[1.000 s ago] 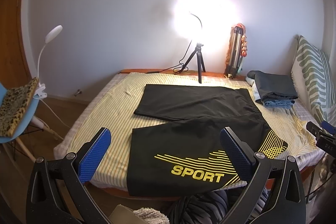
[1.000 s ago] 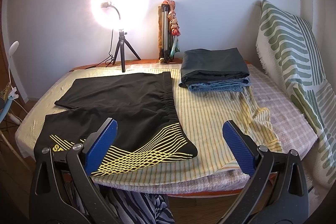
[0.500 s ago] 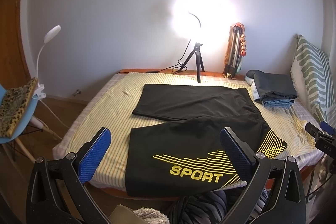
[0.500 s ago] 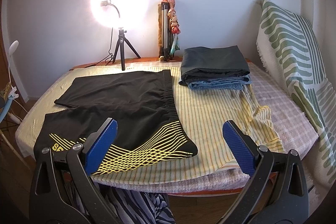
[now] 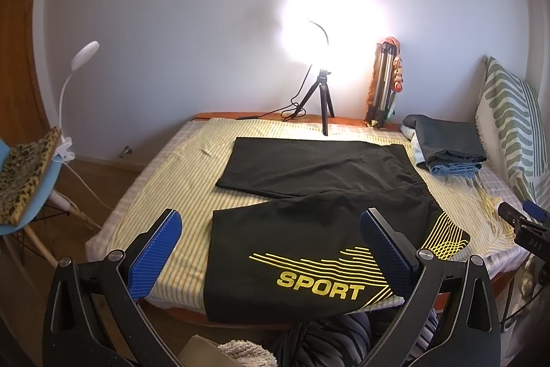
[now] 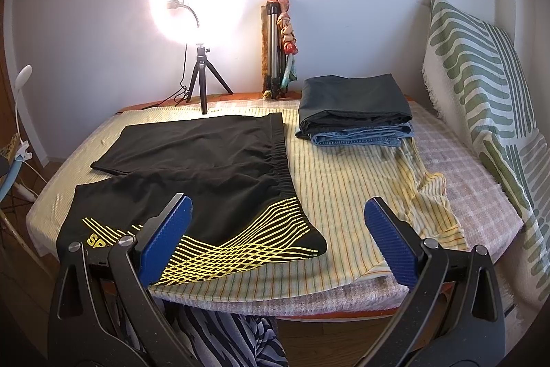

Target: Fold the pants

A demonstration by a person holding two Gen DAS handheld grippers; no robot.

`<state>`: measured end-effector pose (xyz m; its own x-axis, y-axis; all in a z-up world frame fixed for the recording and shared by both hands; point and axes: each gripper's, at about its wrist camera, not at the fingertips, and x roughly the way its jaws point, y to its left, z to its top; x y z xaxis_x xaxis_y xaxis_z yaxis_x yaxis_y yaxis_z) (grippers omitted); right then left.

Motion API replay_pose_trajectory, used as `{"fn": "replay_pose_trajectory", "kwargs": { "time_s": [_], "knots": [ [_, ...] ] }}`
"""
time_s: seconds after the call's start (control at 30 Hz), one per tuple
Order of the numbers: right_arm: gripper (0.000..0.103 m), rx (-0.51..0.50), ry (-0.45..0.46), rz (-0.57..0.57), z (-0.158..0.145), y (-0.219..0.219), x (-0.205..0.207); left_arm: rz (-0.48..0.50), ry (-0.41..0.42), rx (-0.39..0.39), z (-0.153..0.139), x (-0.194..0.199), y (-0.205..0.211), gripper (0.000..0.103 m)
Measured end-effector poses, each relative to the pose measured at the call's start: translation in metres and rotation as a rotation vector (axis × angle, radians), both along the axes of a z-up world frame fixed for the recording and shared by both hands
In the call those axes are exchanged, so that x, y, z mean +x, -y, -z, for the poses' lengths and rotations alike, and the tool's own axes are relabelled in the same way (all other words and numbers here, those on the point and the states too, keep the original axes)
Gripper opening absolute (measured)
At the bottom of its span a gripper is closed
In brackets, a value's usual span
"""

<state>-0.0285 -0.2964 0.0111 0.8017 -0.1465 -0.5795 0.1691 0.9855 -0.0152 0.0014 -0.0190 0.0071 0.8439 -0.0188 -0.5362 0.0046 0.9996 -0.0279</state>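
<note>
Bed [image 6: 457,160] under a yellow striped sheet [image 6: 337,195]. Spread flat on it: black pants [image 6: 206,174] with yellow lines. Toward the wall: folded clothes stack [image 6: 354,112], ring light tripod [image 6: 202,78].

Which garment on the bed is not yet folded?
The black SPORT pants, spread flat with both legs apart; the dark grey garment and jeans lie folded, stacked.

Slight camera drift toward pants [image 5: 309,229]
</note>
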Motion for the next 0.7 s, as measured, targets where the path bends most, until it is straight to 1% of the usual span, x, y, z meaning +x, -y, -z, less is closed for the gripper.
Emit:
{"fn": "replay_pose_trajectory", "kwargs": {
  "time_s": [0.7],
  "knots": [
    [0.102,0.002,-0.01,-0.006,0.0072,-0.005,0.002,0.011,-0.017,0.002,0.0047,0.0062,0.002,0.103]
  ]
}}
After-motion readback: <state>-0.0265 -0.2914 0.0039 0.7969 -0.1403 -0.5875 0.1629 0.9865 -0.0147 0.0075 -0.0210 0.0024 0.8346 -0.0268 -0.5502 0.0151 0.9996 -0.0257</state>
